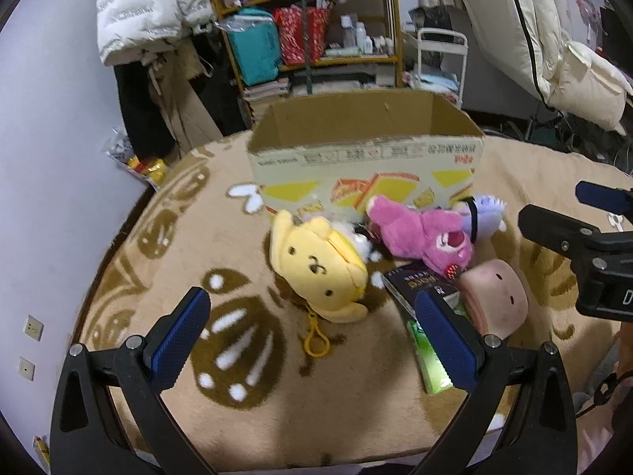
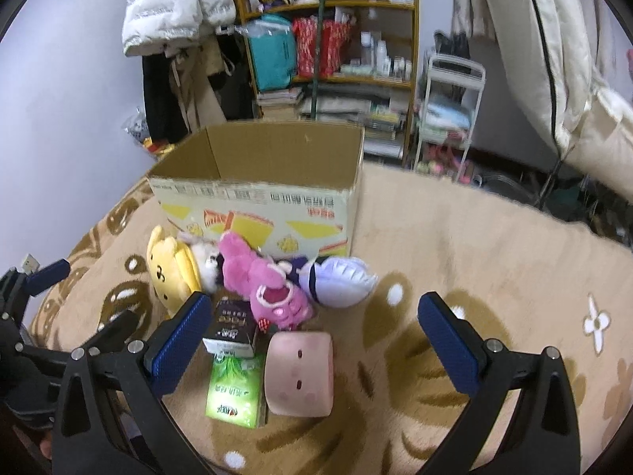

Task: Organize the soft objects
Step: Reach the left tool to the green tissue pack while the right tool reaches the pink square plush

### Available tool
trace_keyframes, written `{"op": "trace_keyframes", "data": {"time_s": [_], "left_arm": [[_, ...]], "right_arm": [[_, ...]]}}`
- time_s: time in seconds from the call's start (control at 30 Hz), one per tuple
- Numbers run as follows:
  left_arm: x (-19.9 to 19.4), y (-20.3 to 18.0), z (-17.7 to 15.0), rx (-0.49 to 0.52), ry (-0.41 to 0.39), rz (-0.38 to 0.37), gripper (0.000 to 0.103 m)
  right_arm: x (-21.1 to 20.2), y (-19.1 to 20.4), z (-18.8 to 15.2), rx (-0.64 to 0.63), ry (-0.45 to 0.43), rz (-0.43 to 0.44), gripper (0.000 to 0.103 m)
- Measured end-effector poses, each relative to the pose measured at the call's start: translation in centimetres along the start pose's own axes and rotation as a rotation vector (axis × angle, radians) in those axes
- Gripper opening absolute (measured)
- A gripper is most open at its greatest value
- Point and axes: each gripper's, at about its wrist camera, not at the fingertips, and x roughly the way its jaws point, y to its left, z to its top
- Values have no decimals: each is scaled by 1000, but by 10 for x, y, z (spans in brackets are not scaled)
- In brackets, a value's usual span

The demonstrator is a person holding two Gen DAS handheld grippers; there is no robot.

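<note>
Several soft toys are heaped before an open cardboard box (image 1: 368, 158): yellow dog plush (image 1: 316, 269), pink bear (image 1: 427, 237), purple plush (image 2: 340, 281), pink cushion (image 2: 300, 376). Two cartons, dark (image 2: 233, 328) and green (image 2: 233, 388), are wedged among them. All rests on a beige patterned blanket (image 2: 474, 245); cluttered shelves (image 2: 332, 39) stand behind. Fingers of the left gripper (image 1: 312, 332) and right gripper (image 2: 312, 332) are spread wide, nothing held.

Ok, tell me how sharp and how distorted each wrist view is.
Left wrist view: the yellow plush and box are fairly sharp; fisheye bends the shelf and darkens the corners. Right wrist view: softer, with slight blur on the pink plush and box print; same curved edges, no harsh glare.
</note>
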Motion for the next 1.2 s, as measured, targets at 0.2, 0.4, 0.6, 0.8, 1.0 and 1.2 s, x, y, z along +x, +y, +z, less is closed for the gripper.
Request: {"op": "trace_keyframes", "data": {"time_s": [0.2,0.4,0.6,0.8,1.0,1.2], "left_arm": [[21,-11,-1,5,69,-45,102],[43,-21,-3,0,156,-109,102],[62,-30,-7,-3,227,-161,102],[70,-43,-11,27,272,-208,102],[81,-56,-13,29,322,-241,102],[94,-61,-18,-1,383,-284,102]], "right_arm": [[18,-11,-3,71,90,35,103],[32,-17,-5,107,161,52,103],[54,-21,-11,131,264,92,103],[65,-23,-15,145,322,116,103],[79,-23,-22,152,395,142,98],[87,-20,-28,143,441,151,88]]}}
